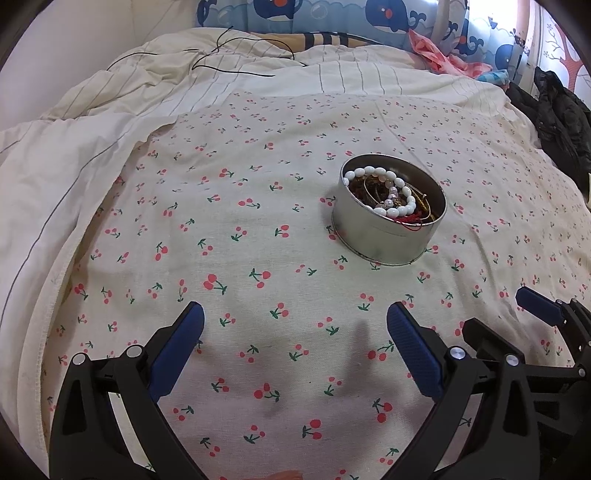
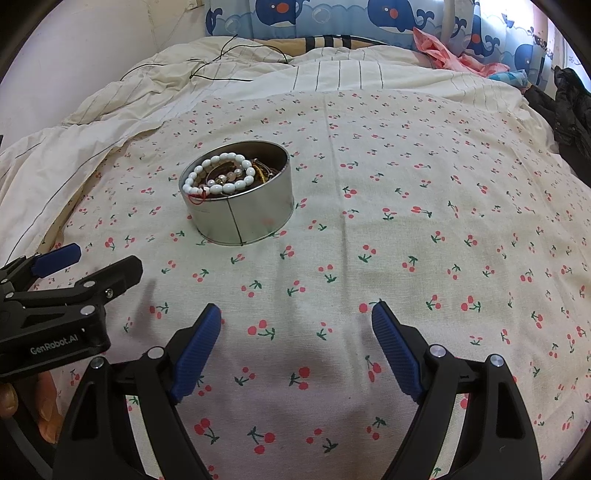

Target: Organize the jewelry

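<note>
A bed [image 1: 110,155] fills both views, spread with a cherry-print sheet [image 1: 258,221] over a striped quilt [image 1: 351,77]; whale curtains [image 2: 332,14] hang behind, and a black cord [image 2: 221,62] trails across the quilt.

On the sheet stands a round tin [image 1: 384,236], lidless and upright. All the jewelry that shows lies inside it: a white bead bracelet [image 1: 399,206] on top of a tangle of gold-coloured bangles, darker beads and a red thread that spills over the rim. No loose piece shows on the sheet around it.

The left gripper [image 1: 295,321] and right gripper [image 2: 295,317] hover low over the sheet, near the tin but apart from it. Both have their jaws spread wide with nothing between the blue pads.

This fits two stages. Either the pieces have been gathered into the tin and the tidying is about complete, or the heap is about to be taken out and sorted. The pictures do not settle which. Should a piece need lifting, the tangle would ask for a narrow pinch on one strand, as the light tin may shift or tip.
</note>
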### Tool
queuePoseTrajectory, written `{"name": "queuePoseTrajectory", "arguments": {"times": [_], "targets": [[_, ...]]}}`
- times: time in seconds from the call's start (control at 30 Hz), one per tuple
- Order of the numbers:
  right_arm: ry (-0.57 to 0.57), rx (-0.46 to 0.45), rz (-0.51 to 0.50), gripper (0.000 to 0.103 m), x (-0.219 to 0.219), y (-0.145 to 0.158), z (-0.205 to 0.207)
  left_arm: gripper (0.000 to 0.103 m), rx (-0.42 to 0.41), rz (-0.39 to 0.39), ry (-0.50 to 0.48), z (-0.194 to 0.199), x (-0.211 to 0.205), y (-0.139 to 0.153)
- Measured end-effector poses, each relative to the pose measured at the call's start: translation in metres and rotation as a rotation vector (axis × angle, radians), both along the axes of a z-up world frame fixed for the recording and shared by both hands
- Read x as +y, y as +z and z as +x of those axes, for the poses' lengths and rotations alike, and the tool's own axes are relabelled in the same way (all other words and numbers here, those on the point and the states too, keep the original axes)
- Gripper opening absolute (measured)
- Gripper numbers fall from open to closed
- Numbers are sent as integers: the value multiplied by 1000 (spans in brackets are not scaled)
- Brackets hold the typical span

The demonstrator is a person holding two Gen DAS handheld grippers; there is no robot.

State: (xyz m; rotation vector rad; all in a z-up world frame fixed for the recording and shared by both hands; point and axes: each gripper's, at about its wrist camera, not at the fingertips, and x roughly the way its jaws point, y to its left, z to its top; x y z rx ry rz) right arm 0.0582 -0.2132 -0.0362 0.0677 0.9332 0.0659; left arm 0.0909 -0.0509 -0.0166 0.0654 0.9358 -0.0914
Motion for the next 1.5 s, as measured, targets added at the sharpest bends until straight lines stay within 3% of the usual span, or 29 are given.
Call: {"name": "queuePoseTrajectory", "arguments": {"times": [1.5], "targets": [[-25, -8, -19, 84, -4, 5, 3, 95, 49, -38, -1, 7, 0, -9]]}}
